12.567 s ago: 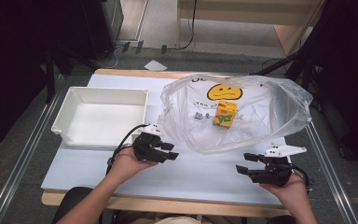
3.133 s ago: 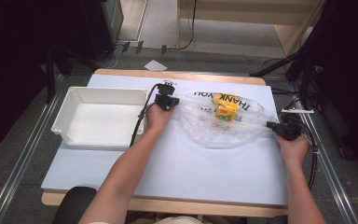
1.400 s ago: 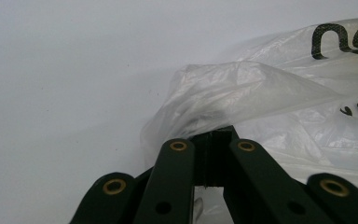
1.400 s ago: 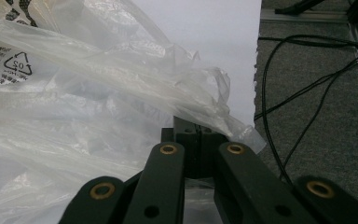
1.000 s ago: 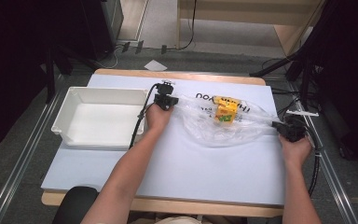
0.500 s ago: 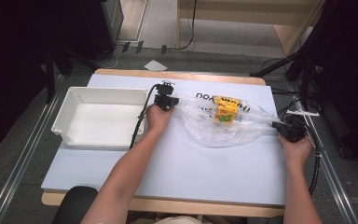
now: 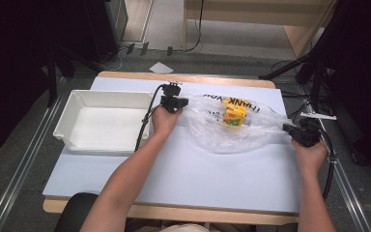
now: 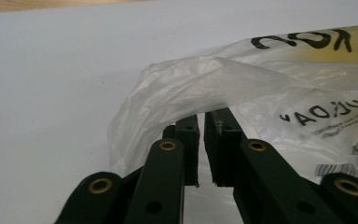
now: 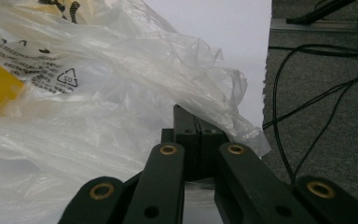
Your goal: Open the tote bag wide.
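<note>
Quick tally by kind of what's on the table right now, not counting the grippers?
Clear plastic bag: 1, stretched between the left gripper and right gripper
Yellow carton: 1, inside the bag
White tray: 1, nothing in it
Total: 3

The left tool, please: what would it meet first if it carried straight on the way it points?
The plastic bag: the left tool already has its jaws nearly shut on the bag's edge, so more film lies directly ahead. The yellow box sits deeper inside.
</note>
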The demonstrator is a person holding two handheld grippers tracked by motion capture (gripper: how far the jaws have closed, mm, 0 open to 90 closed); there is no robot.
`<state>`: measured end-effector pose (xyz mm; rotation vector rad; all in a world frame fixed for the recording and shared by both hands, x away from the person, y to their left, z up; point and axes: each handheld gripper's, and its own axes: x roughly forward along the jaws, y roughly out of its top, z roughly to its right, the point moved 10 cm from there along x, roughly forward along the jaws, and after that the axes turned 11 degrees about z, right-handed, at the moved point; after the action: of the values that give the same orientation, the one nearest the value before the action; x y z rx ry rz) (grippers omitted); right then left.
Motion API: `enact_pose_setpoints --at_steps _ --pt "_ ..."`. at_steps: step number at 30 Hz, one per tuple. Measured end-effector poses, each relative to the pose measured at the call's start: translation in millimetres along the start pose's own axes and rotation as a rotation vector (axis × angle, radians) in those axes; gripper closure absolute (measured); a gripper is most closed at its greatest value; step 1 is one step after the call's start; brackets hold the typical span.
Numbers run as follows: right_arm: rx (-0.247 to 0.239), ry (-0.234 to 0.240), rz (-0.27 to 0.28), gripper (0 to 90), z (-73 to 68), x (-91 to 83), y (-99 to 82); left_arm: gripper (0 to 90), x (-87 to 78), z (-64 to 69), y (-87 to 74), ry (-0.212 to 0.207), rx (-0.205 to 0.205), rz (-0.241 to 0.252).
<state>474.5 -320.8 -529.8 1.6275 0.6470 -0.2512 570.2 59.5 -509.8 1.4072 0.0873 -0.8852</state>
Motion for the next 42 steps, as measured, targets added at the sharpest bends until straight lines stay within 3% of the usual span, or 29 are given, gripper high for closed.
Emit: enact_pose_setpoints --at_steps 3,6,12,14,18,23,27,29,32,36,42 --pt "0.014 0.017 0.004 90.0 -3.7 -2.6 3.3 77.2 -4.3 1.9 4.0 -0.021 -0.012 0.01" --pt "0.016 0.041 0.004 81.6 -8.1 -5.9 7.0 71.4 -7.6 5.8 6.6 -0.035 -0.011 0.016" --pt "0.011 0.089 -0.011 73.3 -18.2 -12.6 11.6 62.8 -15.4 19.1 13.8 -0.064 0.025 0.043" --pt "0.006 0.105 -0.012 70.9 -23.7 -15.4 14.3 61.3 -18.8 27.5 16.7 -0.087 0.052 0.03" --pt "-0.011 0.112 -0.011 65.7 -30.1 -20.2 20.4 59.9 -22.7 40.2 22.3 -0.121 0.057 0.036" --pt "0.0 0.124 -0.017 60.3 -34.4 -21.8 25.3 59.4 -26.0 55.6 26.3 -0.158 0.093 0.029" --pt "0.01 0.103 -0.018 62.4 -33.1 -22.0 30.3 59.9 -27.7 62.3 28.0 -0.169 0.105 0.038" --pt "0.018 0.099 -0.001 73.0 -34.0 -25.4 37.7 60.5 -27.7 65.3 28.0 -0.175 0.112 0.039" --pt "0.044 0.103 -0.012 80.5 -34.3 -27.2 41.0 60.7 -27.3 67.3 27.1 -0.18 0.108 0.034" --pt "0.087 0.132 0.013 75.8 -35.3 -30.7 46.4 60.8 -28.4 70.0 27.1 -0.186 0.121 0.034" --pt "0.024 0.122 0.005 78.1 -44.2 -30.9 52.7 62.7 -29.7 77.1 27.9 -0.205 0.12 0.037"
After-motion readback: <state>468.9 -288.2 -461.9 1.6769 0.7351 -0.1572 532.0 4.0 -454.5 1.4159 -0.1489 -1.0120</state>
